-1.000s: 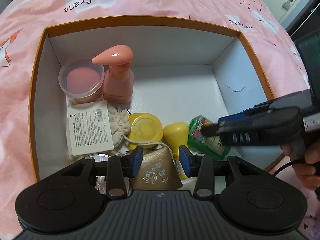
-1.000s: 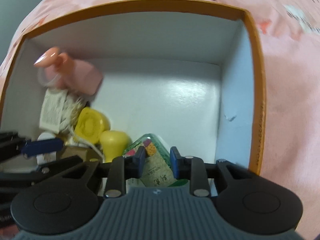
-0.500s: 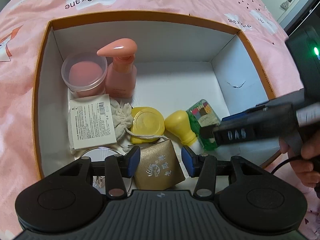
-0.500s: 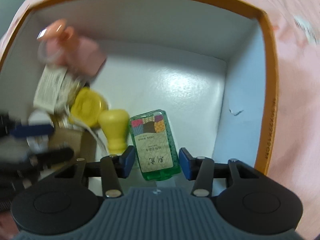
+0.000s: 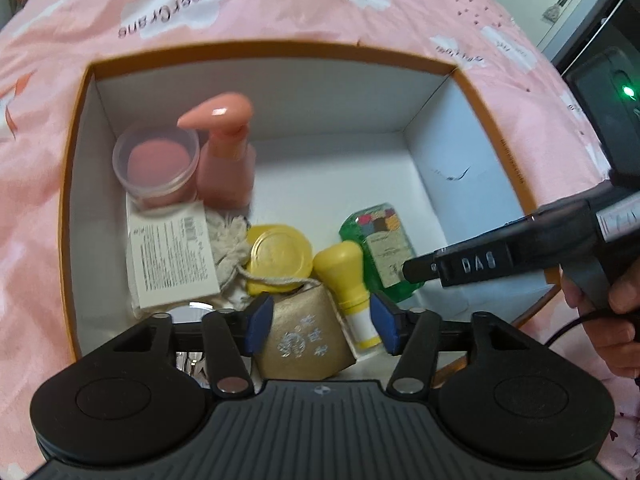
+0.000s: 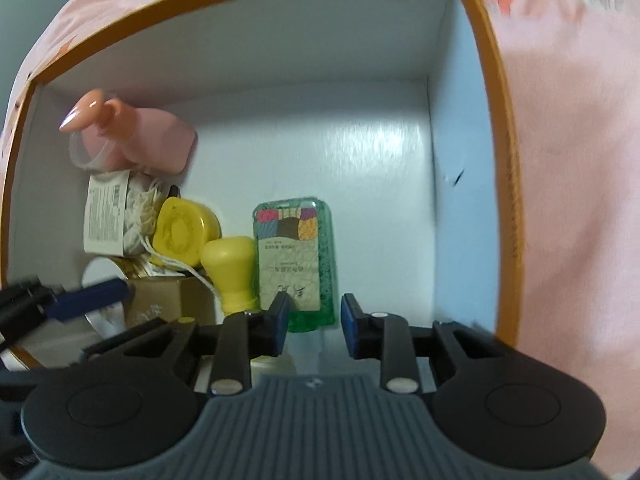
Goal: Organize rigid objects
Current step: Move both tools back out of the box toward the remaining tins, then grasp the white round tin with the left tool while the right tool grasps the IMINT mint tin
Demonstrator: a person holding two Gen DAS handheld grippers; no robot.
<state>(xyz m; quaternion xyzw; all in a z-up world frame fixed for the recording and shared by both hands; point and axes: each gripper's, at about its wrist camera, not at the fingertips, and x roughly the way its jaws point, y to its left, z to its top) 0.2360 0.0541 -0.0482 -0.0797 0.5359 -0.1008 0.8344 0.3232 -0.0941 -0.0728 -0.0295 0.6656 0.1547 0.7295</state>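
Observation:
An orange-rimmed white box (image 5: 280, 46) holds the items. A gold box (image 5: 304, 336) lies between the fingers of my left gripper (image 5: 322, 324), whose jaws are opening and stand clear of its sides. Beside it are a yellow-capped bottle (image 5: 340, 264) and a flat green gel bottle (image 5: 376, 240). In the right wrist view the green gel bottle (image 6: 294, 264) lies on the box floor. Its near end sits between the fingers of my right gripper (image 6: 314, 320), whose jaws are closing, with a gap left at the right pad.
Along the box's left side stand a pink pump bottle (image 5: 226, 168), a clear jar with a pink sponge (image 5: 158, 164), a labelled cloth pouch (image 5: 176, 256) and a yellow round tin (image 5: 280, 252). The box's right half is bare white floor (image 5: 340, 184). Pink bedding (image 5: 280, 0) surrounds the box.
The right gripper let go of the green bottle, which now lies flat beside the yellow bottle; its jaws widened, then narrowed. The left jaws spread apart around the gold box.

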